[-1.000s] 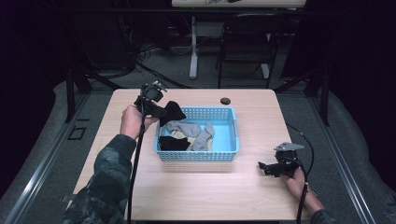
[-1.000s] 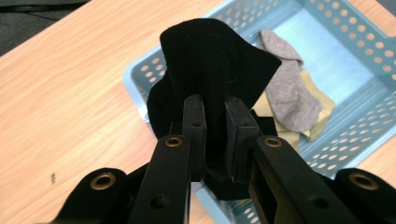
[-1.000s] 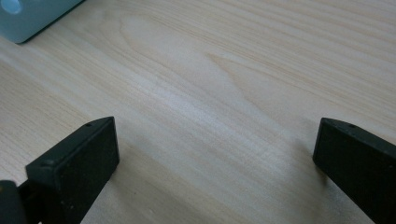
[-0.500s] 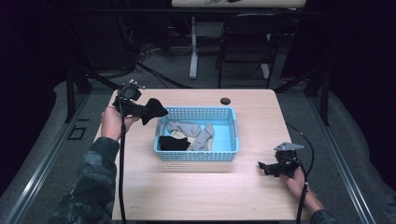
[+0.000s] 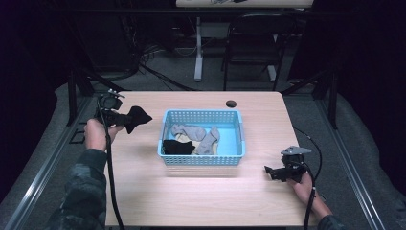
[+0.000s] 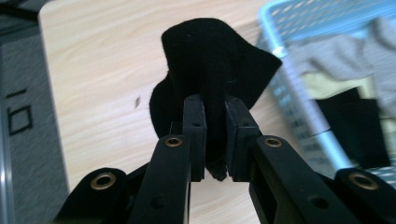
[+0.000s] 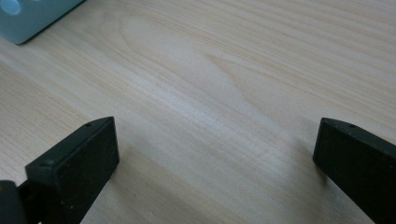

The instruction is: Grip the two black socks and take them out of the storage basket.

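Note:
A black sock (image 5: 135,117) hangs above the left part of the wooden table (image 5: 201,201), pinched in my left gripper (image 5: 123,118). In the left gripper view the two pads (image 6: 194,126) press on the black sock (image 6: 210,60), which bulges out beyond them. A light blue basket (image 5: 201,160) stands at the table's middle with grey socks (image 5: 194,134) and a black sock (image 5: 178,146) in it. My right gripper (image 5: 269,172) rests near the front right of the table. In the right gripper view its jaws stand wide apart with bare wood between them.
A small dark round object (image 5: 231,103) lies on the table behind the basket. A corner of the blue basket (image 7: 32,18) shows at the top left of the right gripper view. Chairs and a table leg stand on the floor beyond the far edge.
My left gripper has carried the black sock leftward, from over the basket's left rim out to the table's left side, and a little lower. The right gripper has stayed put.

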